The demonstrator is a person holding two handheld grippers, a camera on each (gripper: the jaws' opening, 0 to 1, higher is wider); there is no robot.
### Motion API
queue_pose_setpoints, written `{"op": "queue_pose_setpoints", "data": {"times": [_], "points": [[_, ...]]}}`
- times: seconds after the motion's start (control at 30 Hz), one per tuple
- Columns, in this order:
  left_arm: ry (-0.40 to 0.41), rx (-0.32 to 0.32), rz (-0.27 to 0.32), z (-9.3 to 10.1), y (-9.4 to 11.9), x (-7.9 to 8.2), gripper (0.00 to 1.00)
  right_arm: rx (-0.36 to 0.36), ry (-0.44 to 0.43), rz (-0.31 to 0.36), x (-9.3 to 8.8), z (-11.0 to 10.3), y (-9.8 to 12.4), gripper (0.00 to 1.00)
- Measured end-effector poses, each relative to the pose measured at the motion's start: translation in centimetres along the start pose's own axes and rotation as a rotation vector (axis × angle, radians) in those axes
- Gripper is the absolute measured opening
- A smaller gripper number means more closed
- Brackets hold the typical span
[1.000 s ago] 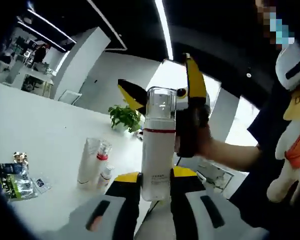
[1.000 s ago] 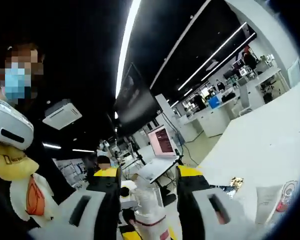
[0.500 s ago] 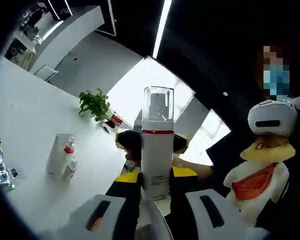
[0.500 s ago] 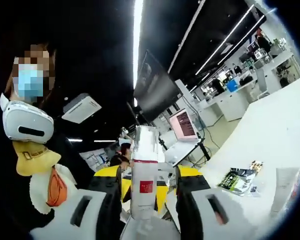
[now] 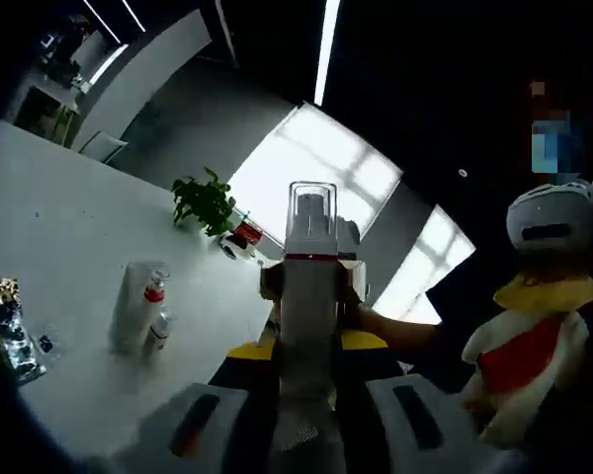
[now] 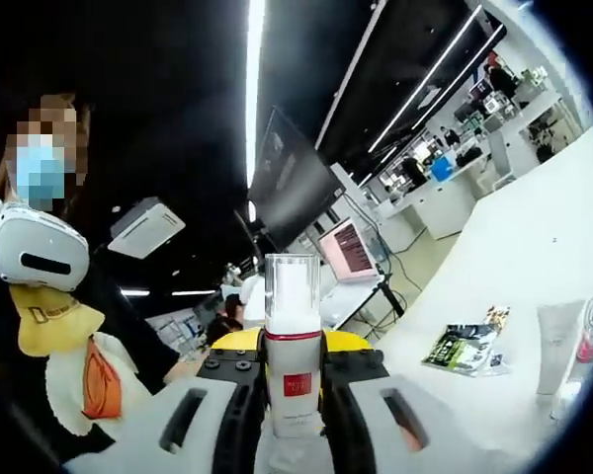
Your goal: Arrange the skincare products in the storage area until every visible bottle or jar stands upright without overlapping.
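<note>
White pump bottle (image 5: 307, 296) is now sitting clamped by both left gripper (image 5: 306, 370) and right gripper (image 6: 294, 395), handover underway, tubes (image 5: 138, 318) waiting at 9 o'clock.

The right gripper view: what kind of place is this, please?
Probably an open-plan office or lab: long ceiling light strips, rows of desks with equipment in the distance, and a lit laptop screen beside a large white table.

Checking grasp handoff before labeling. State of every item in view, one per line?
pump bottle: upright, clear cap on, held off the table between both grippers' jaws
left gripper: shut on the pump bottle
right gripper: shut on the pump bottle
tube: on the table, whether standing or lying cannot be told
small bottle: beside the tube, red collar
sachets: lying flat on the table
</note>
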State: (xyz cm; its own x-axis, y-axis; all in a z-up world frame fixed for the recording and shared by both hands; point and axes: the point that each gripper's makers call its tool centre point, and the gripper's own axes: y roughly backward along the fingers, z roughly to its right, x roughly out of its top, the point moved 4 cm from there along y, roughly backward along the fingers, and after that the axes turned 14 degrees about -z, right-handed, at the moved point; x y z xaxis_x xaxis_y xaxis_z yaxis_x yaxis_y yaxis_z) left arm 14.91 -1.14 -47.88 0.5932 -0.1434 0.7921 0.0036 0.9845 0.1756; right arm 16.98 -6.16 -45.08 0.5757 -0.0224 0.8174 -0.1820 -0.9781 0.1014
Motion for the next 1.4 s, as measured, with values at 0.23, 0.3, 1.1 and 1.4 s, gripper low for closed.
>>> {"op": "queue_pose_setpoints", "data": {"times": [0.23, 0.3, 1.1, 1.4], "points": [[-0.126, 0.449, 0.005, -3.4, -0.1, 0.6, 0.22, -0.461, -0.056, 0.031, 0.1, 4.1, 0.8, 0.20], [-0.178, 0.594, -0.066, -3.9, -0.6, -0.1, 0.24, -0.581, -0.029, 0.031, -0.3, 4.8, 1.1, 0.20], [-0.160, 0.588, -0.077, -1.4, -3.7, -3.2, 0.18, -0.441, 0.287, -0.010, -3.6, 1.6, 3.3, 0.22], [-0.335, 0.345, -0.136, 2.3, -5.0, -3.5, 0.18, -0.001, 0.368, -0.155, -4.1, -1.5, 5.7, 0.23]]}}
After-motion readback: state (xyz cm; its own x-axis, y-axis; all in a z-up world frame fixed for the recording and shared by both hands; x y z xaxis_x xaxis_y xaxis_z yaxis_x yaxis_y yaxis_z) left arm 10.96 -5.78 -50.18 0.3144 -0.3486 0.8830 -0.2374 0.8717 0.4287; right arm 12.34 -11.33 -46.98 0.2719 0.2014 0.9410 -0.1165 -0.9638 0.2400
